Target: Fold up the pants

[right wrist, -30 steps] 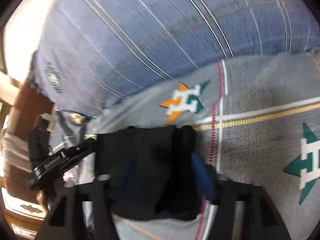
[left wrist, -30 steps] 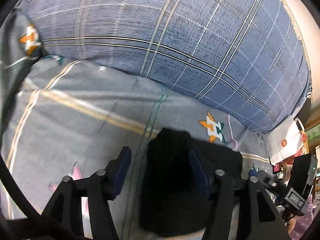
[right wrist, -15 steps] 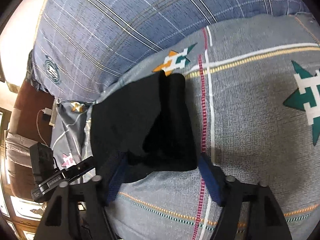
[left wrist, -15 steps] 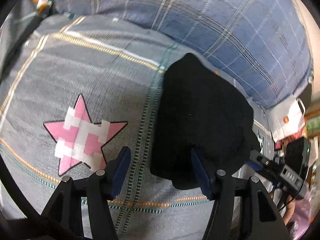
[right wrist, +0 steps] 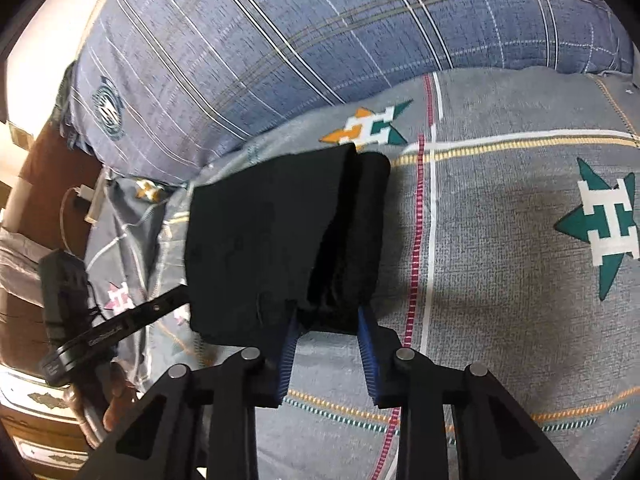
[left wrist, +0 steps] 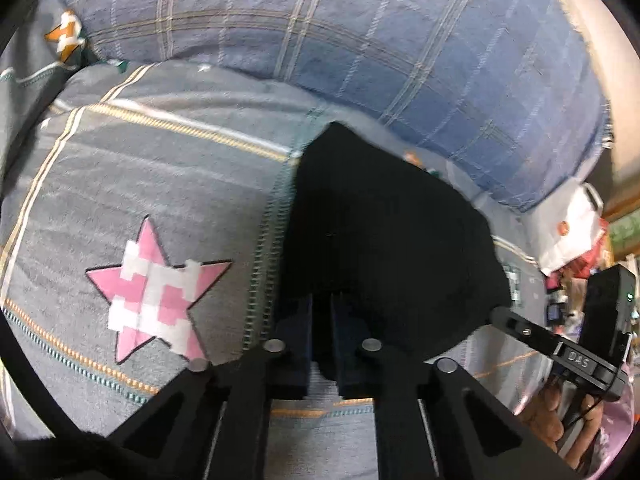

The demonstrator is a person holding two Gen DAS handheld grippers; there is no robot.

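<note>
The black pants (left wrist: 380, 232) lie folded in a thick bundle on the grey patterned bedspread (left wrist: 168, 168). My left gripper (left wrist: 322, 320) is shut on the bundle's near edge, its blue pads pinching the cloth. In the right wrist view the pants (right wrist: 280, 236) show as a stacked fold, and my right gripper (right wrist: 328, 320) is closed on the near right edge with thick cloth between the blue pads (right wrist: 366, 344). Each gripper shows at the side of the other's view.
A blue plaid pillow (left wrist: 400, 52) (right wrist: 320, 40) lies along the far side of the bed. A white bag (left wrist: 572, 232) and clutter stand beyond the bed's right edge. A brown headboard area with a cable and charger (right wrist: 80, 196) is at the left.
Both grippers pulled back from the pillow and closed on the near edge of the pants. The left jaws were wide open half a second ago and are now shut on the cloth.
</note>
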